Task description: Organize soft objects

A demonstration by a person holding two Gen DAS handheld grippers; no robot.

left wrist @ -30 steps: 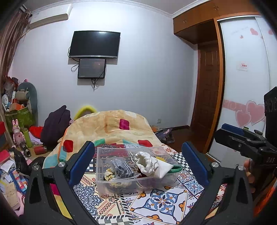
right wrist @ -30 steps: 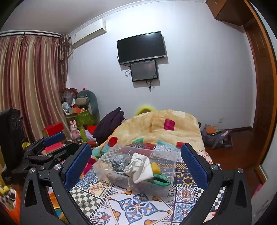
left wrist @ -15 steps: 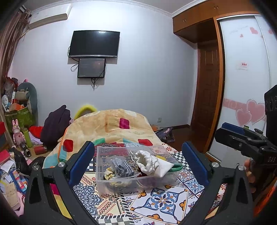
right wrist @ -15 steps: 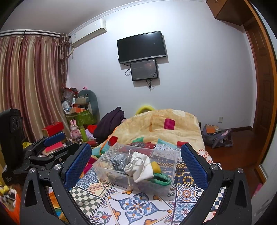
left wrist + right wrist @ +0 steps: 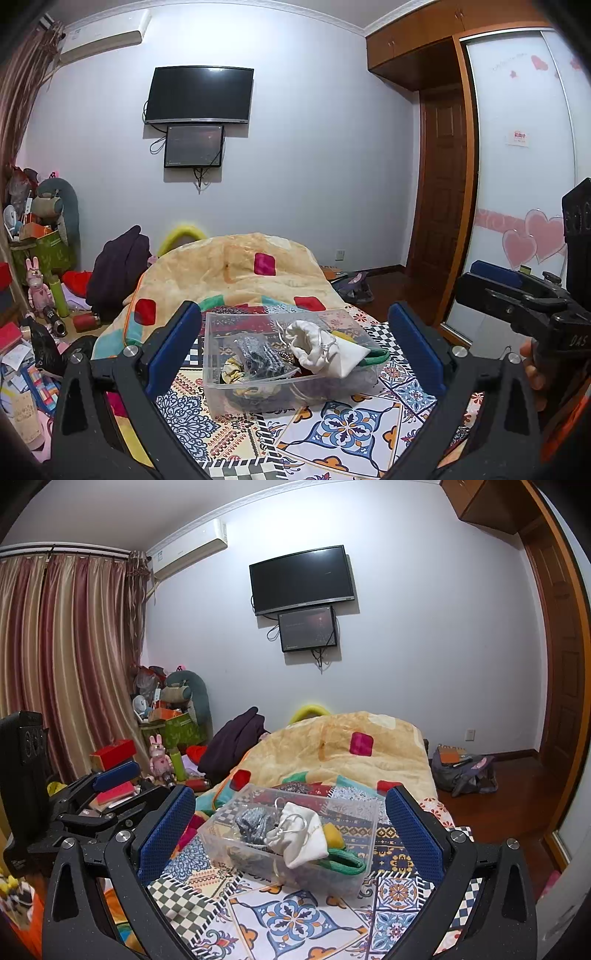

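Observation:
A clear plastic bin sits on the patterned bedspread. It holds a white drawstring pouch, a grey-black knitted item, a green strap and a yellow piece. My left gripper is open and empty, held back from the bin. My right gripper is open and empty, also short of the bin. Each gripper shows at the edge of the other's view.
A heaped yellow quilt lies behind the bin. Toys, boxes and a dark garment crowd the left side by the curtain. A bag lies on the wooden floor at right. A TV hangs on the far wall.
Both views have shifted only slightly; the bin and its contents stay put and both grippers stay open.

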